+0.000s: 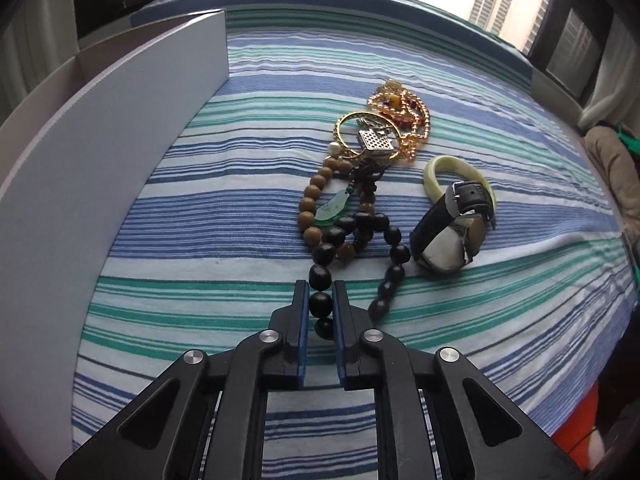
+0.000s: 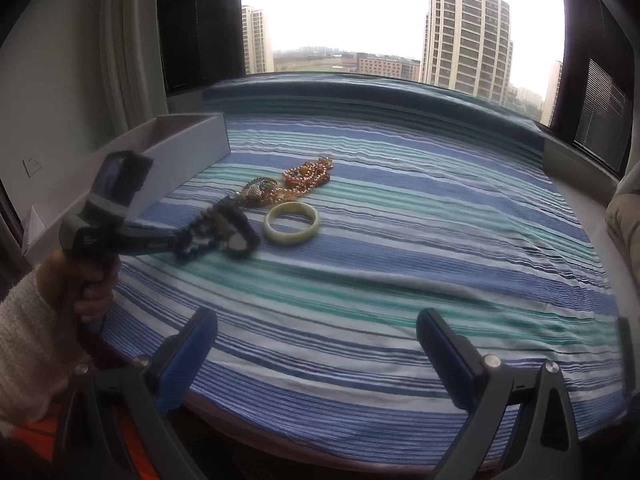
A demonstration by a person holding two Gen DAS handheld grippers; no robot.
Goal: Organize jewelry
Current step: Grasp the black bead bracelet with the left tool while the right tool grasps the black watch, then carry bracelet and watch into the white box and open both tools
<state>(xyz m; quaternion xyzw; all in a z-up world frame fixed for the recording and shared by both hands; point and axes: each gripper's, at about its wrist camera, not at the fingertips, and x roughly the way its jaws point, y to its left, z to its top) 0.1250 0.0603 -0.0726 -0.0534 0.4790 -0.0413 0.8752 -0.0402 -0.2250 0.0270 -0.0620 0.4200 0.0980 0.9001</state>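
Black beads (image 1: 321, 276) clamped in left claw (image 1: 321, 292), grey box wall (image 1: 120, 128) just left, right claw (image 2: 316, 344) spread apart.

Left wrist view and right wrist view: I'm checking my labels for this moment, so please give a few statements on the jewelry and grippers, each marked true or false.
1. The left gripper is shut on the strand of dark round beads. True.
2. The right gripper holds the pale green bangle. False: it is open, holding nothing; the bangle lies on the striped blue, white and green cloth.
3. The black-strap wristwatch leans against the bangle. True.
4. The gold chain necklace lies inside the grey box. False: it lies on the cloth, beside the box.
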